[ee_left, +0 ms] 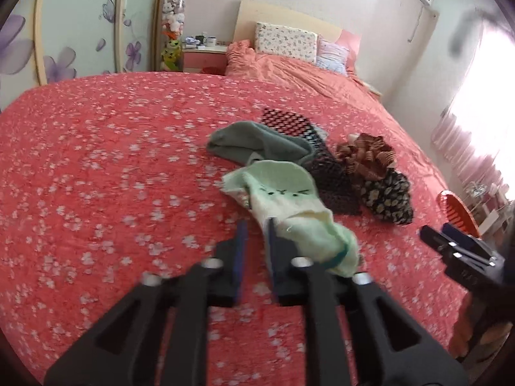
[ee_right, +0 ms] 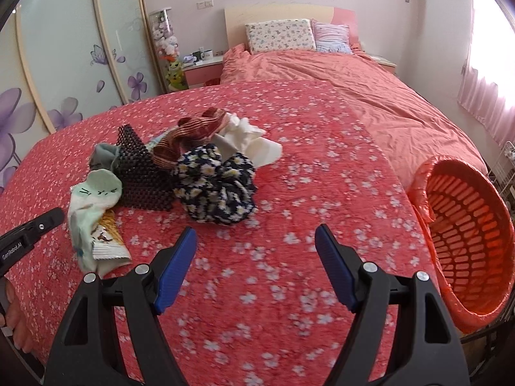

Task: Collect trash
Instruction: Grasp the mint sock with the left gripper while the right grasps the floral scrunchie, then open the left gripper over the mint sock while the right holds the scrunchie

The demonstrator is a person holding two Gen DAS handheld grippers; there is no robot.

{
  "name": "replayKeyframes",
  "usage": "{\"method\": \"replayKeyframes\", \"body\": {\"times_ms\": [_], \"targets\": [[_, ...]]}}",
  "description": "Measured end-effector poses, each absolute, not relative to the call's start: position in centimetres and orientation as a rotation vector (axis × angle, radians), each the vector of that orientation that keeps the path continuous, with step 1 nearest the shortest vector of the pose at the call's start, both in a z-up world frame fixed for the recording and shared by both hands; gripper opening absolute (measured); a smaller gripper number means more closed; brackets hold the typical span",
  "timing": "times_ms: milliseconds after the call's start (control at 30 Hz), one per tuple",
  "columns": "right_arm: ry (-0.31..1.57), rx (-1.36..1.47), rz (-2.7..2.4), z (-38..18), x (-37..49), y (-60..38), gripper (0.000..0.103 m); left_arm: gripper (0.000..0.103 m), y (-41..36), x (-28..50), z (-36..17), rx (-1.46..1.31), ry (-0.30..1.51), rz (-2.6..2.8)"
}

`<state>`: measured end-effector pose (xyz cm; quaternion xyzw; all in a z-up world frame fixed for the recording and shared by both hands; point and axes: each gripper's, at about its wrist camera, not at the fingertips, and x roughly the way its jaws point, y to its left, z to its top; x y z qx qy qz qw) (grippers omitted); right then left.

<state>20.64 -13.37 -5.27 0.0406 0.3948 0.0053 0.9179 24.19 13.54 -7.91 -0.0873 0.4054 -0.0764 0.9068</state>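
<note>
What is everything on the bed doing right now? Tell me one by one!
Left gripper: jaws narrow, nothing clearly pinched.
Right gripper: jaws wide open, empty.
Pale green sock: lying crumpled on the bedspread.
Snack wrapper: flat, partly under the sock.
Flowery scrunchie: lying loose.
White tissue: crumpled.
Orange basket: lined with a bag, looks empty.

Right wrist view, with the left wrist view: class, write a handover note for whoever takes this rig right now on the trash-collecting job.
Left gripper: jaws slightly apart, nothing pinched, beside the light green sock.
Right gripper: wide open, empty, above the bedspread.
Trash: snack wrapper partly under that sock; crumpled white tissue behind the floral scrunchie.
Orange basket: at the bed's right edge, no trash visible inside.
Left to do: probably bin both pieces.
</note>
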Motion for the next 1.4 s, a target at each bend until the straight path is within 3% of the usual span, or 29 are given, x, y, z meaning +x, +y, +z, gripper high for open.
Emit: {"method": "replayKeyframes", "body": {"times_ms": [33, 200, 267, 300, 600, 667, 700, 800, 967, 1067, 1133, 1167, 1300, 1400], "targets": [[0.812, 0.080, 0.011, -5.2, 20.8, -13.2, 0.075, 0.036, 13.1, 24.3, -7.9, -0.185, 0.836, -0.164], [0.810, 0.073, 0.008, -5.0, 21.6, -12.4, 0.075, 0.036, 10.5, 25.0, -8.1, -0.161, 0.839, -0.207], [0.809, 0.083, 0.017, -5.0, 22.0, -12.3, 0.073, 0.021, 9.6, 25.2, -8.5, -0.126, 0.851, -0.211], [0.810, 0.090, 0.025, -5.0, 22.2, -12.2, 0.071, 0.005, 9.4, 25.3, -8.7, -0.112, 0.861, -0.214], [0.835, 0.113, 0.034, -5.6, 25.1, -11.2, 0.070, 0.002, 9.8, 25.2, -9.0, -0.107, 0.860, -0.226], [0.870, 0.098, 0.034, -6.5, 25.7, -10.6, 0.045, 0.002, 9.9, 25.2, -8.9, -0.105, 0.851, -0.229], [0.897, 0.095, 0.040, -6.9, 25.8, -10.5, 0.022, 0.001, 10.1, 25.1, -8.8, -0.104, 0.846, -0.230], [0.886, 0.095, 0.046, -6.9, 25.0, -10.6, 0.013, 0.001, 10.5, 24.8, -8.4, -0.099, 0.826, -0.233], [0.834, 0.112, 0.013, -5.6, 23.4, -12.0, 0.011, 0.001, 11.6, 24.6, -7.9, -0.113, 0.820, -0.213], [0.826, 0.124, -0.004, -5.4, 23.0, -13.0, 0.011, 0.007, 12.0, 24.8, -8.3, -0.160, 0.859, -0.205], [0.831, 0.126, -0.009, -5.5, 22.8, -13.3, 0.011, 0.030, 11.9, 24.6, -8.6, -0.183, 0.868, -0.208], [0.834, 0.123, -0.011, -5.6, 22.9, -13.4, 0.011, 0.033, 11.7, 24.3, -8.7, -0.183, 0.862, -0.207], [0.851, 0.124, -0.014, -5.9, 22.8, -13.7, 0.011, 0.041, 10.5, 24.1, -8.8, -0.170, 0.859, -0.218], [0.859, 0.128, -0.012, -6.2, 22.7, -13.8, 0.011, 0.042, 9.6, 24.5, -9.1, -0.143, 0.871, -0.215]]}}
